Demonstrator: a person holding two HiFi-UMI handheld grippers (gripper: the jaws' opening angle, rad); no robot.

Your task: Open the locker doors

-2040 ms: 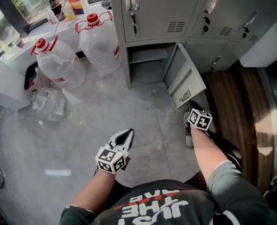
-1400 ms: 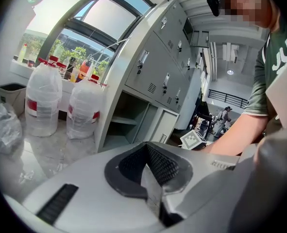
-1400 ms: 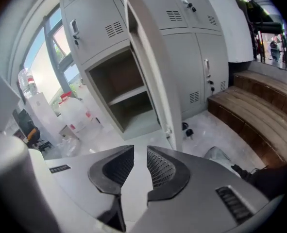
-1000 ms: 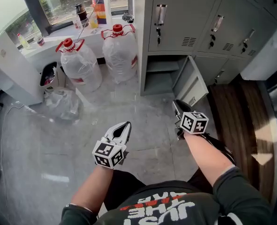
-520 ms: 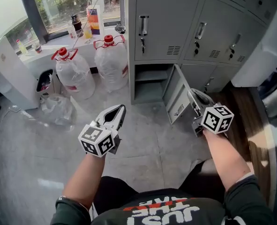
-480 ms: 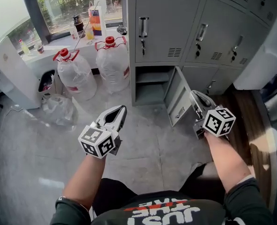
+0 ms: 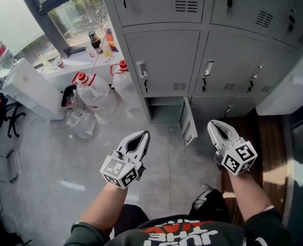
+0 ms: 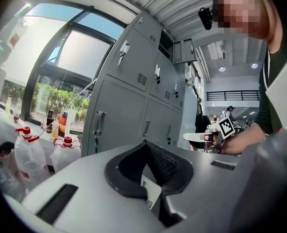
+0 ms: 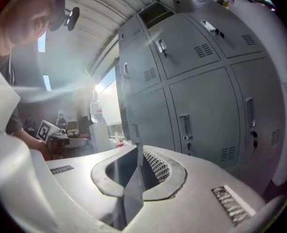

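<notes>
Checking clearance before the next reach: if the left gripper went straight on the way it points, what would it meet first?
Probably a closed locker door straight ahead, near its handle. Nothing shows between the left gripper and it, though which door exactly is hard to judge.

Lockers (image 7: 161, 60) were plain light grey with dark vent slots. Left gripper (image 7: 145, 134) and right gripper (image 7: 211, 122) were white, their cubes patterned in black-and-white squares. Water jugs (image 7: 94, 92) were clear with red caps and handles. Floor (image 7: 48, 152) was pale mottled grey; wooden strip (image 7: 266, 132), dark brown. Shirt (image 7: 192, 236) was dark green, lettered red and white.
</notes>
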